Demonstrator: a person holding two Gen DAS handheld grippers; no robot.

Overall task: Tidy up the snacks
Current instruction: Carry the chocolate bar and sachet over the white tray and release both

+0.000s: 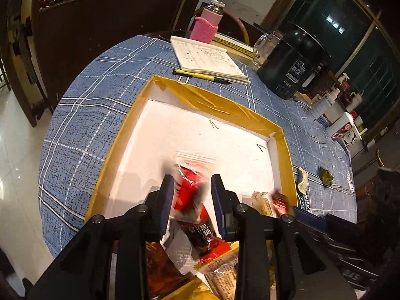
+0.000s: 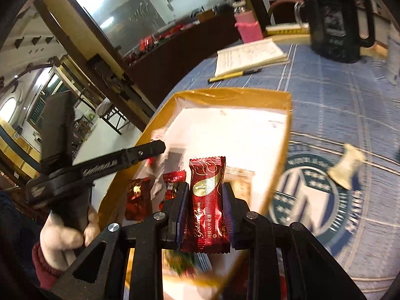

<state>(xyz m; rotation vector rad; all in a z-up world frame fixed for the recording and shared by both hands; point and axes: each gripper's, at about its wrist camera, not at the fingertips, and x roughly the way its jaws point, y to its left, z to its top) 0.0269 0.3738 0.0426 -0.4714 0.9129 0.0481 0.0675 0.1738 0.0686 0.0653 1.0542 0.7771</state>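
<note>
A shallow white box with a yellow taped rim [image 1: 140,105] lies on the blue plaid tablecloth; it also shows in the right wrist view [image 2: 282,100]. My left gripper [image 1: 192,185] is open above the box's near end, with a blurred red snack packet [image 1: 186,192] between its fingers, apart from both pads. Several other snack packets [image 1: 205,235] lie in the box below it. My right gripper [image 2: 205,192] is shut on a red Golden Crown snack bar [image 2: 206,205], held upright over the box. The left gripper also shows in the right wrist view [image 2: 160,147].
Behind the box lie a notebook [image 1: 207,57] and a yellow pen [image 1: 200,76]. A pink-sleeved bottle [image 1: 206,25], a glass jug [image 1: 265,47] and a black kettle [image 1: 295,60] stand at the back. Crumpled wrappers [image 1: 325,175] lie right of the box.
</note>
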